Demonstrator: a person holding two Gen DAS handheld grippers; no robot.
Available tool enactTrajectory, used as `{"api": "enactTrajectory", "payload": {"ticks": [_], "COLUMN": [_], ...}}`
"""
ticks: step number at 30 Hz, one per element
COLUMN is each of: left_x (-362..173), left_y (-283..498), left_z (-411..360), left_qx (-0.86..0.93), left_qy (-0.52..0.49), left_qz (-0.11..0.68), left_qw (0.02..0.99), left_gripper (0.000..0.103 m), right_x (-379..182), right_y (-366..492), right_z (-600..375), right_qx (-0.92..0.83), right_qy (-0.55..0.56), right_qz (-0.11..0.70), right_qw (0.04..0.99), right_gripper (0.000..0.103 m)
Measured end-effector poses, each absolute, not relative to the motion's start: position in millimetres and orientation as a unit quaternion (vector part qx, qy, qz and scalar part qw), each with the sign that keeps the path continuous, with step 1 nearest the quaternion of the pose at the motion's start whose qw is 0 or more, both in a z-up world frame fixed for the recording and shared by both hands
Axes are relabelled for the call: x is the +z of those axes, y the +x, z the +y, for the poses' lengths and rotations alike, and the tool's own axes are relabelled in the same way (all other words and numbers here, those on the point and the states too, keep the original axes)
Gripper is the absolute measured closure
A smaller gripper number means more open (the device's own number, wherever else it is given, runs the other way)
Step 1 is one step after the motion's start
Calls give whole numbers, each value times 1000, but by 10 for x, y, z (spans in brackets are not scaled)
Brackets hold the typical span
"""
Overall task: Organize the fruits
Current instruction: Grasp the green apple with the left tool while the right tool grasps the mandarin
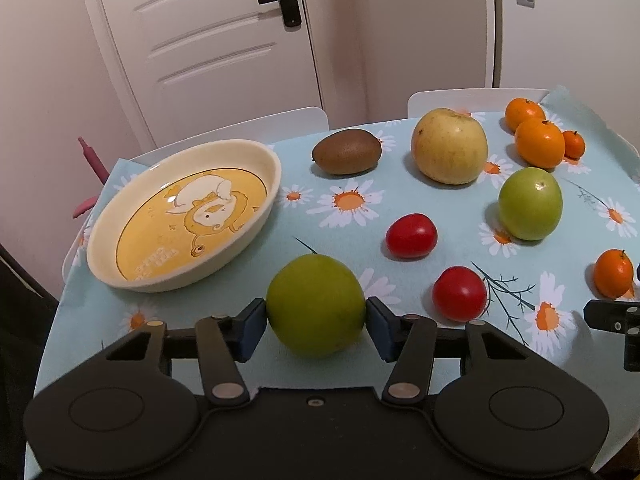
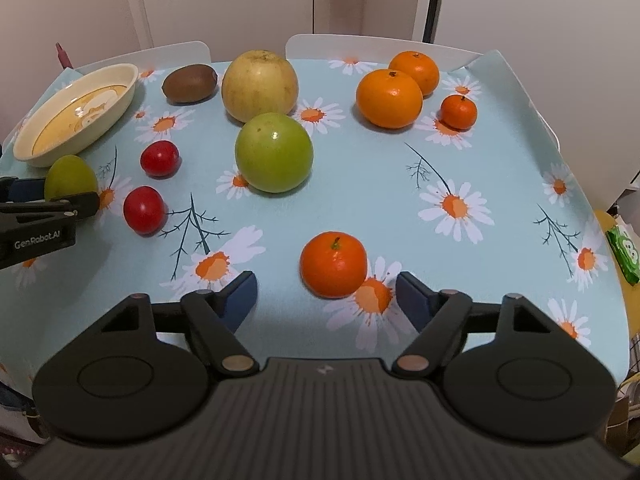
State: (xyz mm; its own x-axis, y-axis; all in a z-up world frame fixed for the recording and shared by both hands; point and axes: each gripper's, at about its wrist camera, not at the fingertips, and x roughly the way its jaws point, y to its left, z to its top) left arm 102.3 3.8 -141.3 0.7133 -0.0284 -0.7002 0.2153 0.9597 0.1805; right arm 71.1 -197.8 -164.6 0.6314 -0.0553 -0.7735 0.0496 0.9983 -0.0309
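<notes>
On the near left of the counter [image 1: 400,248], the left tool [image 1: 316,320] is pinching a green fruit [image 1: 316,304]; the right tool [image 2: 326,292], spread, is straddling a mandarin [image 2: 333,264]. Next: lifting toward the dish [image 1: 256,152].

Open cloth on the table [image 2: 400,208] between near tangerine [image 2: 333,265] and large green fruit [image 2: 274,152]; passage clear there. Right half of table free up to the three oranges [image 2: 389,98] at the far edge. Left side crowded: two red tomatoes [image 1: 411,236] close together, narrow gap only. Dish [image 1: 184,216] standing just beyond the small green fruit [image 1: 316,304], cloth strip between them unobstructed. Kiwi [image 1: 347,156] and yellow apple [image 1: 450,146] blocking the far middle. Chair backs [image 2: 384,46] bordering the far edge.
</notes>
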Motion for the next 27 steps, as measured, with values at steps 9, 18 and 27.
{"api": "enactTrajectory", "payload": {"ticks": [9, 18, 27], "left_x": [-1400, -1374, -1208], "left_y": [997, 896, 763], "left_z": [27, -7, -3], "left_qx": [-61, -55, -29], "left_qy": [127, 125, 105], "left_qz": [379, 388, 395], "left_qw": [915, 912, 912], "left_gripper": [45, 45, 45], "right_x": [-1656, -1627, -1345], "right_y": [817, 892, 905], "right_z": [-2011, -2086, -2124], "right_qx": [-14, 13, 46], "right_qy": [-15, -23, -34], "right_qz": [438, 447, 443], "right_qw": [899, 894, 895], "right_gripper": [25, 52, 52]}}
